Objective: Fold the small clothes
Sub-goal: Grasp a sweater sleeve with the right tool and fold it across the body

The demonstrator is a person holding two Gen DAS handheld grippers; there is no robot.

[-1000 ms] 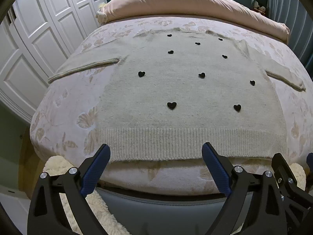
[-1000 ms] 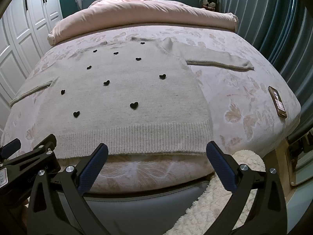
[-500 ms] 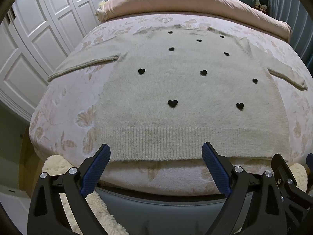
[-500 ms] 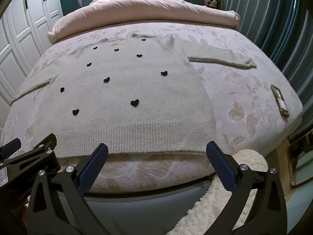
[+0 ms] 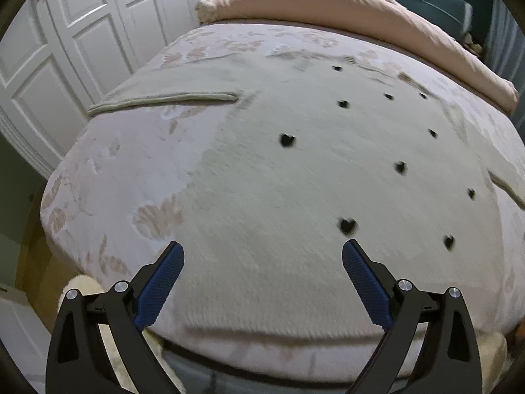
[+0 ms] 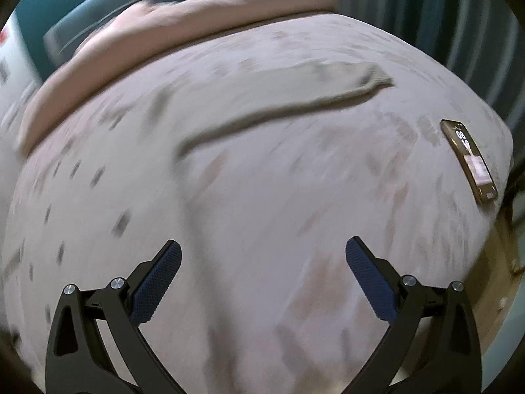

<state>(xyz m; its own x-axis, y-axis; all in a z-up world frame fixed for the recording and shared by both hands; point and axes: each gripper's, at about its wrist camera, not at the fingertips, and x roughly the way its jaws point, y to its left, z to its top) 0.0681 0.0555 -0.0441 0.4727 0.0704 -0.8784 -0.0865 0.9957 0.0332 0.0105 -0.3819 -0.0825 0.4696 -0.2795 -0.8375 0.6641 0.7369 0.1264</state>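
Item: sweater (image 5: 311,180), pale knit with small black hearts, laid flat and face up on the bed (image 5: 108,177), body filling the middle of the left wrist view, ribbed hem at 6 o'clock along the bed's near edge. Left sleeve (image 5: 164,98) stretched out toward 10 o'clock. In the right wrist view, which is heavily motion-blurred, the right sleeve (image 6: 295,98) runs toward 1 o'clock, its cuff well apart from a phone (image 6: 469,161) lying at 3 o'clock near the bed's edge.

Handling, judged: soft, light, limp knit; it will drape and sag from any hold and may stretch if pulled by one point. Not fragile or slippery; the fuzzy surface likely clings to the patterned bedspread. Best holds appear to be the sleeve cuffs or the thick ribbed hem corners, pinching both layers.

Left tool (image 5: 262,259): spread wide, holding nothing, poised above the sweater's lower left portion; contact with the knit cannot be told.

Right tool (image 6: 262,256): spread wide, holding nothing, over the right side of the sweater body and adjoining bedspread, pointing toward the right sleeve.

Other: pink duvet (image 5: 344,6) heaped at 12 o'clock; white wardrobe doors (image 5: 65,49) at 9 o'clock.
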